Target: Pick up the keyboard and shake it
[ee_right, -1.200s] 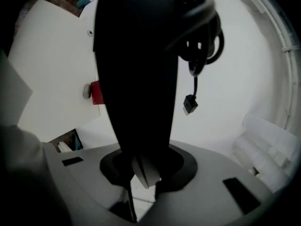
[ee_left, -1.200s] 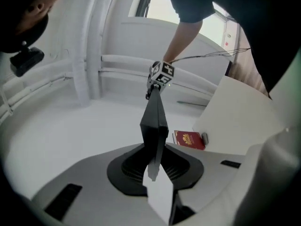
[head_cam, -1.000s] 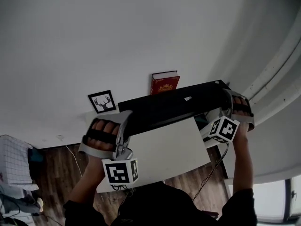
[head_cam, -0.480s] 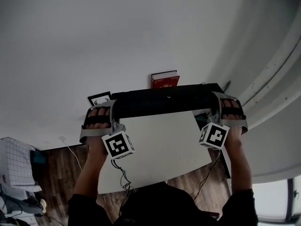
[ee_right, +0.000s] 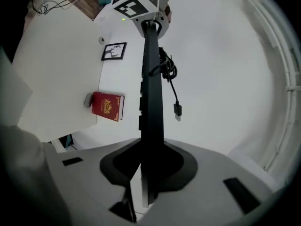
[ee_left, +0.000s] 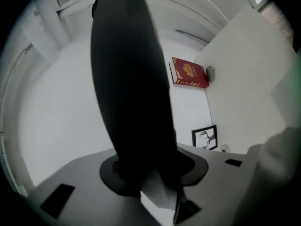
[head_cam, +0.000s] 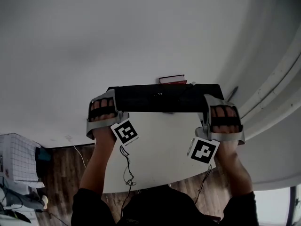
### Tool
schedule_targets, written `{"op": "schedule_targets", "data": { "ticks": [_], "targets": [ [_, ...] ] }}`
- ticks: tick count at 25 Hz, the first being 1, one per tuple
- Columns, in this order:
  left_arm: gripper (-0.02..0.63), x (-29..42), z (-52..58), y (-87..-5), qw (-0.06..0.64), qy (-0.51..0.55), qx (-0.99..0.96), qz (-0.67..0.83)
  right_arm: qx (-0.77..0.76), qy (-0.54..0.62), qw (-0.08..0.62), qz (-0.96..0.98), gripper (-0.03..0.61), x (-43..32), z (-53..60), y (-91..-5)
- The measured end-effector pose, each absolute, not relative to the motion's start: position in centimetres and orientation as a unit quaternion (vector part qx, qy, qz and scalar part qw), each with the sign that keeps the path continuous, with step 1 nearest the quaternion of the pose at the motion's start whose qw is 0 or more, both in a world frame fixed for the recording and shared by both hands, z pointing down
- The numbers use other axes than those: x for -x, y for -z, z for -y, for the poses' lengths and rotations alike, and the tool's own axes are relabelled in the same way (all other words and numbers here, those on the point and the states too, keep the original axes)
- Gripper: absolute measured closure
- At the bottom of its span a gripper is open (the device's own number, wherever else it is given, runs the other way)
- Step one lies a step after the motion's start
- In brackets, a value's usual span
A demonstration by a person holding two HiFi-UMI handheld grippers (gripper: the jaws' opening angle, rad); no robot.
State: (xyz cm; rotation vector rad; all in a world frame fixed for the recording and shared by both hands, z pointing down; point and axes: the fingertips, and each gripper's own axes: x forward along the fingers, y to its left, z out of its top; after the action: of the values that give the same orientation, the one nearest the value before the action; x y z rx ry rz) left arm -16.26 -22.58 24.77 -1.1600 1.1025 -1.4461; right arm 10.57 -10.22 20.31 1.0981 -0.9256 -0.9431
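Observation:
I hold the black keyboard (head_cam: 162,98) level in the air above the white table (head_cam: 155,149), one gripper at each end. My left gripper (head_cam: 112,106) grips its left end. In the left gripper view the keyboard (ee_left: 131,93) fills the space between the jaws of my left gripper (ee_left: 143,175); these jaws have just been opening, though the keyboard still sits against the pads. My right gripper (head_cam: 209,106) is shut on the right end. The right gripper view shows the keyboard (ee_right: 151,88) edge-on in my right gripper (ee_right: 148,171), its USB cable (ee_right: 175,93) dangling.
A red book (ee_left: 189,73) lies on the table with a small grey object (ee_left: 209,72) beside it; the head view shows only the book's top edge (head_cam: 171,80). A framed deer picture (ee_left: 205,137) stands nearby. A white basket (head_cam: 14,159) sits on the wooden floor at left.
The keyboard has swung from tilted to level. My left hand rose toward the far side, my right hand came nearer. The keyboard now covers the deer picture and most of the book.

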Motion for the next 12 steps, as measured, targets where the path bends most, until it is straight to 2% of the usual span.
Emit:
{"op": "schedule_targets", "data": {
  "ticks": [7, 9, 12],
  "targets": [
    [0.438, 11.7, 20.2, -25.5, 0.508, 0.586, 0.482, -0.406, -0.495, 0.436, 0.627, 0.415, 0.485, -12.8, 12.3, -21.3],
    [0.519, 12.9, 19.3, -25.3, 0.49, 0.565, 0.528, -0.403, -0.486, 0.443, 0.625, 0.422, 0.485, -11.6, 12.1, -20.6],
    [0.545, 14.7, 19.3, -24.3, 0.465, 0.525, 0.578, -0.417, -0.473, 0.436, 0.623, 0.445, 0.486, -9.9, 12.3, -20.9]
  ]
}}
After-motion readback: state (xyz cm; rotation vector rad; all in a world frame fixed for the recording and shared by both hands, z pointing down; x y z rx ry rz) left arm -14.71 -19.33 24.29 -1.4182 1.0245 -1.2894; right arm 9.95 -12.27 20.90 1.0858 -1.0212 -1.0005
